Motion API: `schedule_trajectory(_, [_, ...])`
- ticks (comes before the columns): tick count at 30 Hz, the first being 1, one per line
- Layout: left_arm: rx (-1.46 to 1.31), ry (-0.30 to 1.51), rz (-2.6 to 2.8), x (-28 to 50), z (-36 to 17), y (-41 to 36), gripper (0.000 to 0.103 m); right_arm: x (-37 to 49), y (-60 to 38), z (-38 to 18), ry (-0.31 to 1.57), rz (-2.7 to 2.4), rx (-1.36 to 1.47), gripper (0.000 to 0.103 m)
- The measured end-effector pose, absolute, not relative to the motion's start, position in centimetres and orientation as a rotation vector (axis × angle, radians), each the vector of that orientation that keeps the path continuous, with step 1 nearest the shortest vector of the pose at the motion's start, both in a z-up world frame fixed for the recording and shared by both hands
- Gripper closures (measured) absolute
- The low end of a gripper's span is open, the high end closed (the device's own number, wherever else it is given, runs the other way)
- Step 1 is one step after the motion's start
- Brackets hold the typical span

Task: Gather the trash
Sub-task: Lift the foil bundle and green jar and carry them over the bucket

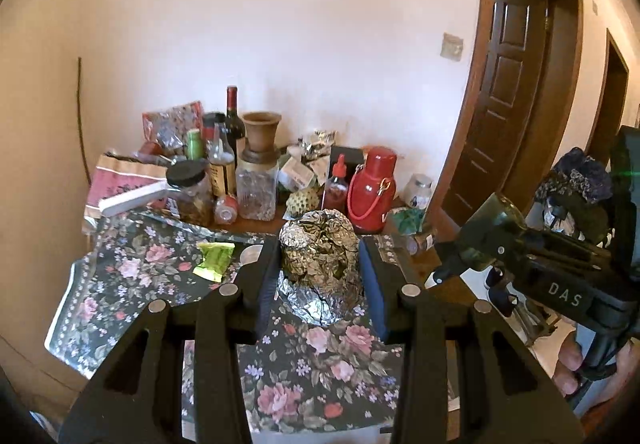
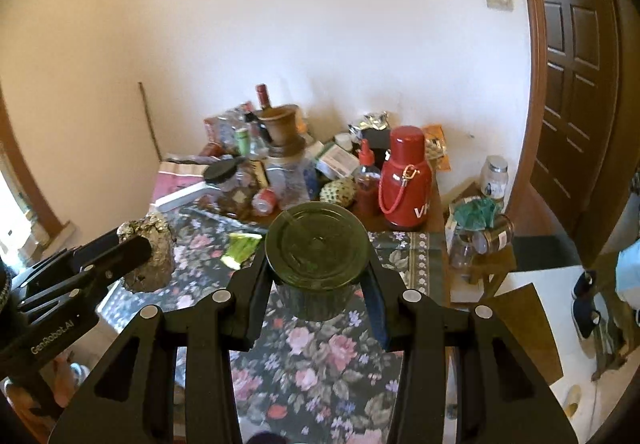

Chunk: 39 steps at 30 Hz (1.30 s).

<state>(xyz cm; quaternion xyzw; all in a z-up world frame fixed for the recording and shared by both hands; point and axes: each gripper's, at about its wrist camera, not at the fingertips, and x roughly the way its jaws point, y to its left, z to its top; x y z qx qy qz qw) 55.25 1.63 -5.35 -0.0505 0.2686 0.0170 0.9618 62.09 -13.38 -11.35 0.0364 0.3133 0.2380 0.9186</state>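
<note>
Left gripper [image 1: 320,264]: jaws clamped on a crumpled ball of silver aluminium foil [image 1: 318,256], pads pressing both flanks, ball clear of the table. Right gripper [image 2: 320,268]: jaws clamped on a dark green glass jar [image 2: 318,256] lying sideways, its round end facing the camera, also off the table.

Judgement: both loads are in the carry phase. The foil will deform, so the squeeze should hold steady, not tighten. The glass is smooth and heavy; the gripper should stay level and avoid rolling so the jar doesn't slide out. The two grippers should stay apart, because the jar could dent the foil loose.

One piece left: a flat green and yellow wrapper [image 1: 214,260] on the black floral tablecloth [image 1: 320,372], on the near side of the bottle clutter and left of centre.

View differences: the left wrist view shows the right gripper from the side, with fingers of the hand [image 1: 570,364] on its handle. The right wrist view shows the floor at right with dark shoes [image 2: 586,304], and the table's right edge beyond the tall red thermos flask [image 2: 404,184].
</note>
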Motion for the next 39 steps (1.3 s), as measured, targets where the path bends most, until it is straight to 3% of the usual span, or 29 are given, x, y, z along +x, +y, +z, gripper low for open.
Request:
schedule_trajectory(14, [-0.094, 0.484, -0.049, 42.2, -3.0, 4.8, 0.064, 50.1, -11.8, -8.1, 0.571, 0.448, 0.107, 0.064])
schedule_trajectory(28, [-0.083, 0.557, -0.104, 26.0, -5.9, 8.9, 0.064, 33.8, -8.4, -10.9, 0.637, 0.385, 0.147, 0.064])
schedule_trajectory(39, [-0.126, 0.714, -0.128, 22.7, -10.5, 8.9, 0.064, 28.9, -8.7, -14.0, 0.773, 0.330, 0.163, 0.064])
